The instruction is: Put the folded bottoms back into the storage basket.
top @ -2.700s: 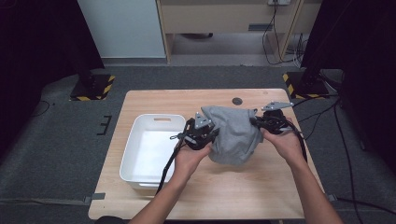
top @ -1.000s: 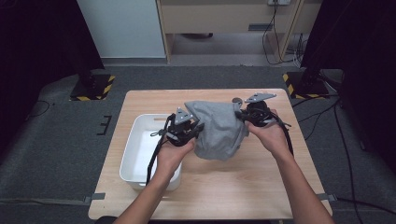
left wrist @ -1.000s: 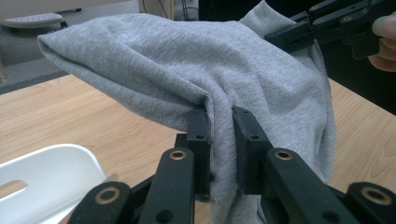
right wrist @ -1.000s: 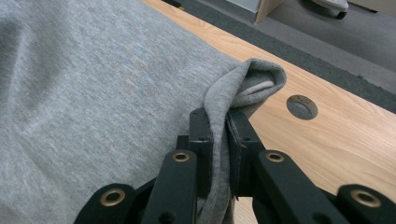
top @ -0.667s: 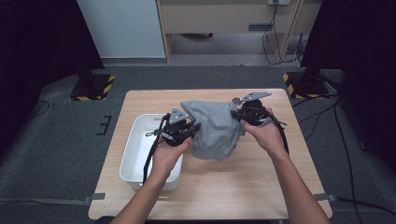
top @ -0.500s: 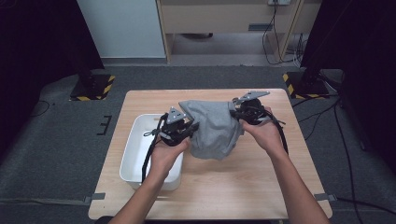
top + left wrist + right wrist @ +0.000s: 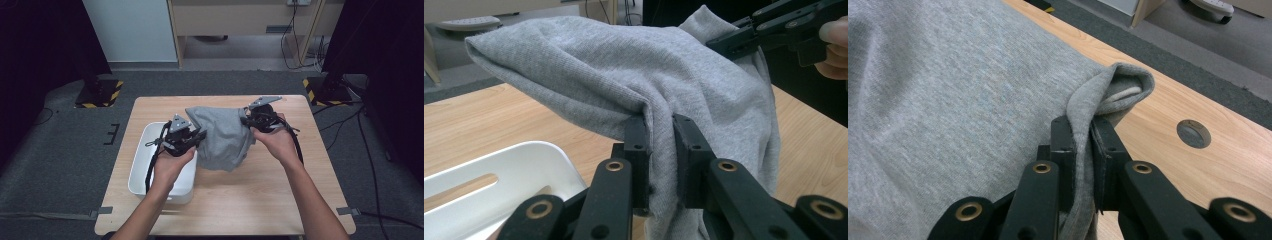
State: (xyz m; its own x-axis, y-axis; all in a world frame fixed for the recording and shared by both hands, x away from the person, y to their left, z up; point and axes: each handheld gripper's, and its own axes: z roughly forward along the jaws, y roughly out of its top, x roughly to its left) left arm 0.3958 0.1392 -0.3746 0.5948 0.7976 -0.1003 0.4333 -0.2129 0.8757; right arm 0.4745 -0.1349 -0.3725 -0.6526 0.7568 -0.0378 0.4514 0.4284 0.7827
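Near edge of the high view: both forearms come in from the bottom, left hand [image 7: 167, 167] over the white bin [image 7: 141, 165], right hand [image 7: 277, 145] over bare table [image 7: 250, 205]. Left gripper [image 7: 659, 145] is clamped on a bunched fold of the grey cloth [image 7: 624, 75], fabric pinched between both black jaws, which stand nearly together. Right gripper [image 7: 1082, 137] is likewise clamped on a rolled hem of the cloth, jaws nearly together with the fabric running down between them. In the high view the cloth [image 7: 225, 135] is stretched between the two grippers, top edge held up, the rest hanging in a loose drape toward the table; can't tell if the lowest fold touches the wood, angle's poor there. The cloth sits just right of the bin, its left edge at the bin's right rim. The bin's slotted handle shows in the left gripper view below the cloth, bin [image 7: 489, 190] near the jaws. Farther out, the right gripper view shows a round grey cable grommet [image 7: 1194, 133] set in the tabletop beyond the hem, apart from the cloth. Past the table: grey carpet, two yellow-black striped stand bases [image 7: 97, 92] at the far corners, and a wooden cabinet [image 7: 240, 20] at the back with cables on its right side.
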